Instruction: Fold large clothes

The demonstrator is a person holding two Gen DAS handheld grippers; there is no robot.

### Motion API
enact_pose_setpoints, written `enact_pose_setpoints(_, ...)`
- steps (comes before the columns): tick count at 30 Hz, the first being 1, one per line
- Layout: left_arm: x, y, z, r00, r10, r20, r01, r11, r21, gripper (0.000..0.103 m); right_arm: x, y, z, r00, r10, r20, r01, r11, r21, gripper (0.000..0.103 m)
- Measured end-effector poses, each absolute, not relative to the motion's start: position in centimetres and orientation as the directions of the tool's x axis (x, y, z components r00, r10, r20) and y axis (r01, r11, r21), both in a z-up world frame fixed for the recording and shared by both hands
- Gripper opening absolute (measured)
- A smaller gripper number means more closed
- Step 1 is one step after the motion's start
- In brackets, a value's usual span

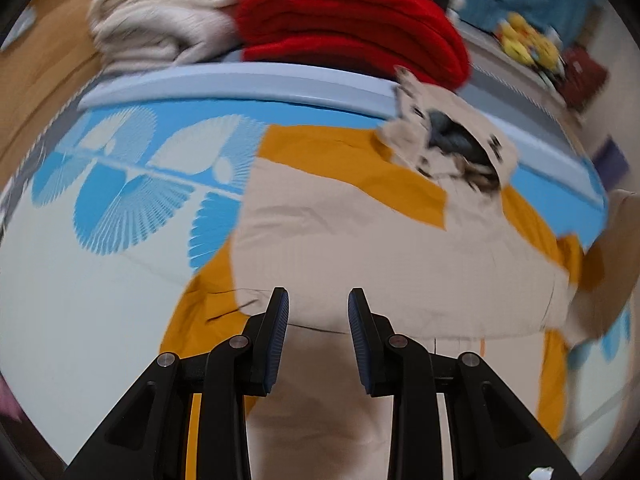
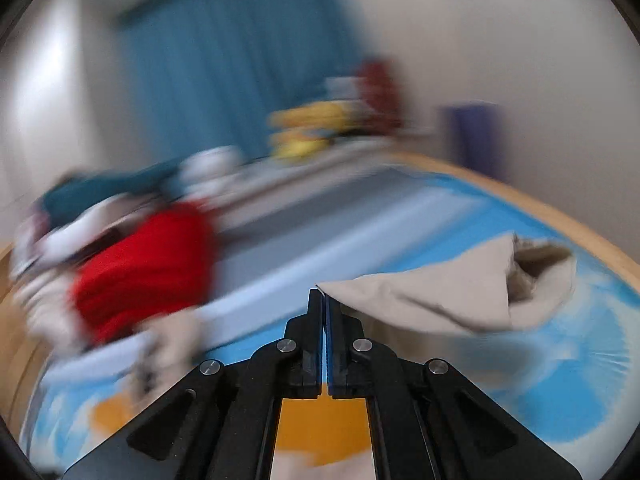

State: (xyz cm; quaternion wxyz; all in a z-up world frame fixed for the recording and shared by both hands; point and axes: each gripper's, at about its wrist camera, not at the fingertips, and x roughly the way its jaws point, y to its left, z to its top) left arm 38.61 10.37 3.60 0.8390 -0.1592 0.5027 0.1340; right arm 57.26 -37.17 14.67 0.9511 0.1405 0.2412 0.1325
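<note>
Blue-and-white sheeting with big fan-shaped prints covers the bed (image 1: pixel 100 208), smooth and flat under us, with a pale blue padded edge running along its far side. Beyond that edge we see a folded red knit (image 1: pixel 352 28), thick and ribbed, beside a chunky cream knit (image 1: pixel 160 16), both stacked in soft rolls. A teal curtain (image 2: pixel 224 64) hangs at the back, badly blurred.

Spread across the sheet is the large garment (image 1: pixel 360 248), beige cotton with mustard-orange panels, lightly creased, its hood lying open at the top with a dark lining showing. Our left gripper (image 1: pixel 318 304) hangs over the lower beige hem, jaws partly apart with only cloth behind the gap, nothing pinched.

Over on the right wrist view, the right gripper (image 2: pixel 323 300) has its jaws pressed together on a corner of a beige sleeve (image 2: pixel 460 292), which stretches away in a taut, tapering cone to an open cuff lifted off the sheet.
</note>
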Motion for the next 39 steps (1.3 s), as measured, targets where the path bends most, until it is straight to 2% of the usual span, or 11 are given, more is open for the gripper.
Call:
enact_pose_setpoints(3,38.1,13.7,4.4,0.468,0.043,-0.883,-0.462,0.864,-0.203,0.027,53.6,-26.2,13.9,0.71,0.535,-0.458,-0.396,0.841,0.368,0.002)
enact_pose_setpoints(5,37.7,15.5,4.7,0.472,0.029,-0.881,-0.497,0.834,-0.239,0.027,51.6,-18.5,10.9,0.514,0.668,-0.538,-0.495,0.743,0.45,0.004)
enact_pose_setpoints(7,37.6,16.8,4.5,0.466,-0.01,-0.884,-0.513,0.811,-0.28,0.027,50.3,-14.1,7.0,0.33,0.685,-0.649,-0.498,0.711,0.497,0.005)
enact_pose_setpoints(9,37.3,17.5,4.2,0.465,-0.049,-0.884,-0.522,0.791,-0.319,0.027,48.5,-12.2,4.2,0.223,0.589,-0.777,-0.472,0.763,0.442,0.005)
enact_pose_setpoints(12,37.4,18.0,3.4,0.457,-0.12,-0.881,-0.523,0.765,-0.375,0.027,46.1,-15.3,5.2,0.281,0.564,-0.776,-0.441,0.795,0.417,0.005)
enact_pose_setpoints(14,37.7,18.1,2.7,0.453,-0.159,-0.877,-0.525,0.747,-0.407,0.027,44.4,-19.4,6.7,0.367,0.501,-0.784,-0.337,0.857,0.39,0.005)
enact_pose_setpoints(18,38.0,18.5,0.9,0.435,-0.196,-0.879,-0.551,0.714,-0.432,0.023,43.3,-26.5,8.7,0.479,0.443,-0.758,-0.132,0.89,0.437,0.008)
enact_pose_setpoints(24,39.2,19.3,-2.5,0.454,-0.251,-0.855,-0.552,0.673,-0.491,0.022,44.4,-31.1,6.3,0.542,0.29,-0.789,0.093,0.912,0.399,0.01)
enact_pose_setpoints(27,40.5,19.2,-4.5,0.473,-0.294,-0.831,-0.528,0.66,-0.534,0.023,45.3,-30.8,6.1,0.535,0.29,-0.794,0.057,0.925,0.377,0.01)
enact_pose_setpoints(31,42.0,19.0,-6.7,0.461,-0.303,-0.834,-0.5,0.688,-0.526,0.028,46.3,-30.8,6.4,0.558,0.277,-0.782,0.029,0.936,0.352,0.01)
enact_pose_setpoints(39,43.1,19.4,-10.8,0.453,-0.322,-0.831,-0.521,0.661,-0.54,0.027,48.2,-33.1,6.8,0.615,0.195,-0.764,0.099,0.942,0.32,0.011)
